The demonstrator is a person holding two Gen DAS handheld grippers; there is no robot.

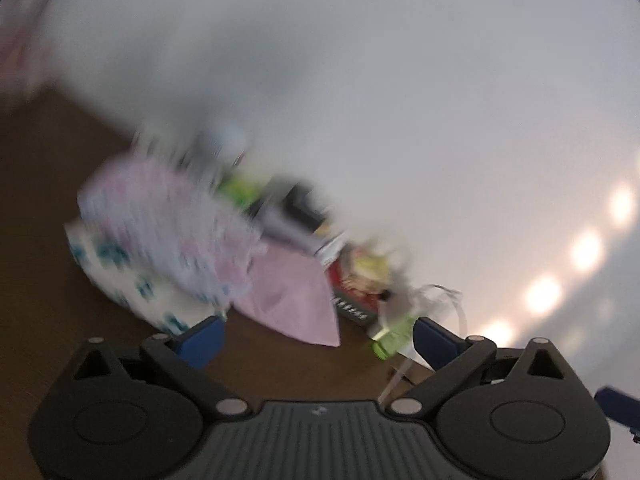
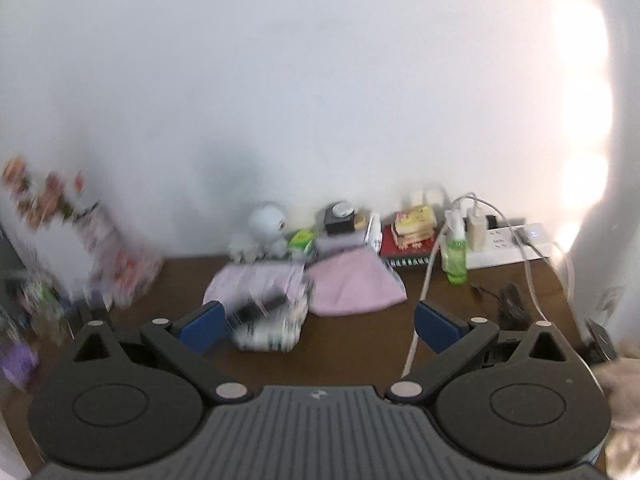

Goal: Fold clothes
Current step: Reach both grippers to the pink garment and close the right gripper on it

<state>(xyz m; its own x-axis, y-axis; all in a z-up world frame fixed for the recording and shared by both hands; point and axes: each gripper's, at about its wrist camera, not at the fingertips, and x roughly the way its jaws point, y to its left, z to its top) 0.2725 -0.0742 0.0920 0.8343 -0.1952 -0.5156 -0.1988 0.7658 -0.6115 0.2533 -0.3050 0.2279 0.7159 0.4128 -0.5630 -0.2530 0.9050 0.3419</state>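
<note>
Both grippers, left point(image 1: 316, 338) and right point(image 2: 318, 326), spread wide, empty; folded clothes point(image 2: 264, 292) at eleven o'clock on table point(image 2: 352, 356).

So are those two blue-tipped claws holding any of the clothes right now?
No. The left gripper and right gripper both stand open with nothing between the pads; the folded clothes lie on the table.
</note>
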